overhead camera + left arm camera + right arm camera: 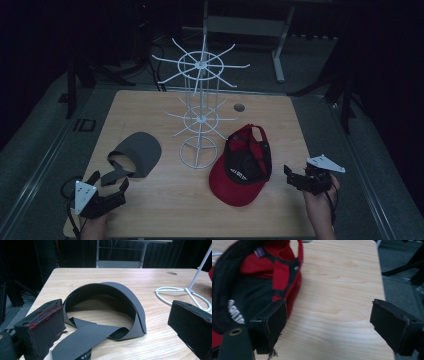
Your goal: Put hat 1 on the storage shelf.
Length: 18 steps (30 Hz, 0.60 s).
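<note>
- While my left tongs (108, 184) stand released at the near left of the pale wood-grain worktop (165, 210), the grey visor (136, 154) lies just ahead of them, its loose strap end reaching between the jaws without being gripped.
- My left gripper view shows the visor (117, 305) as a thin, matte, stiff sheet curved into an open ring, with small white print on the strap cut off at the bottom edge and too small to read.
- My right tongs (295, 176) are also released, holding nothing, just right of the red cap (242, 165).
- Lying upside down, the cap (249, 287) shows soft red cloth, a black inner band with white lettering I can only partly see, and a small purple tag.
- From above, a white wire rack (200, 100) with spoked tiers stands between visor and cap; my left gripper view catches its ring base (182, 293).
</note>
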Each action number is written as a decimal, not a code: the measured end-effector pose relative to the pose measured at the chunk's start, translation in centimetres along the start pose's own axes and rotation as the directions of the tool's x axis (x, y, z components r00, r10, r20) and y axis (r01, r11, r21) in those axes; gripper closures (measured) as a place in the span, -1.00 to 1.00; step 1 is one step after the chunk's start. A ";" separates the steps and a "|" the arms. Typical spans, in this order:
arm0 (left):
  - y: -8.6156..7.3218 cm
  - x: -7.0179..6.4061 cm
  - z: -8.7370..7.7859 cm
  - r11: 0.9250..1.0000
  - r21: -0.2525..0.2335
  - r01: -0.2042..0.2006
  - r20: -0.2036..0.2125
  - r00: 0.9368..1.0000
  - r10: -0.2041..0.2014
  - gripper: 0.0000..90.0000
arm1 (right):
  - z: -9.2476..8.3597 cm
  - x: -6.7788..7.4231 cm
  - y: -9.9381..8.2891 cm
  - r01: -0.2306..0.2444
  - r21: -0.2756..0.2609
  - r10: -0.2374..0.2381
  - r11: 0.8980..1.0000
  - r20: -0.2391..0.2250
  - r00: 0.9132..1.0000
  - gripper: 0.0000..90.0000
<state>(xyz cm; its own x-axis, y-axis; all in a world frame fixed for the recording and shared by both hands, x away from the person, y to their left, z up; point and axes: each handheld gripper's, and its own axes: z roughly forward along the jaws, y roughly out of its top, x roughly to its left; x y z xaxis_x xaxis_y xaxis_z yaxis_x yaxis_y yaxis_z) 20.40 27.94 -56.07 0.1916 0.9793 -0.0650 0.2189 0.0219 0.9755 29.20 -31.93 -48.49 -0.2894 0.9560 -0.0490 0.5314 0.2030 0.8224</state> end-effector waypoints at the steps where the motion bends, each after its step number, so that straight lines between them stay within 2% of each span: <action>1: 0.0 0.0 0.0 1.000 0.000 0.000 0.000 1.000 0.000 -0.98 | 0.0 0.0 0.0 0.000 0.000 0.000 1.000 0.000 1.000 -0.69; 3: 0.0 0.0 0.0 1.000 0.007 0.001 0.002 1.000 -0.001 -0.98 | 0.4 0.4 0.4 0.018 0.011 -0.018 1.000 -0.020 1.000 -0.69; 7: -0.1 0.0 0.1 1.000 0.008 0.007 0.010 1.000 -0.007 -0.98 | 1.3 1.2 1.2 0.008 0.055 -0.003 0.998 -0.089 0.996 -0.75; 9: -0.1 0.0 0.1 1.000 0.007 0.008 0.015 1.000 -0.008 -0.98 | 1.7 1.7 1.7 0.009 0.047 -0.003 0.999 -0.123 0.992 -0.75; 18: -0.1 0.0 0.2 1.000 0.015 0.009 0.031 0.999 -0.010 -0.98 | 5.1 3.5 3.0 0.023 0.058 -0.013 0.998 -0.162 0.987 -0.75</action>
<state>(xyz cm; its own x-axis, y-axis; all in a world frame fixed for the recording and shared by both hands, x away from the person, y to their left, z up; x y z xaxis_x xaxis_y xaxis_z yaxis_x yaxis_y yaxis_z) 20.58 27.89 -56.25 0.2191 0.9724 -0.0809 0.2350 0.0278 0.9716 33.82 -26.92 -49.09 -0.4217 0.9062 0.0325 0.5702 0.2372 0.7866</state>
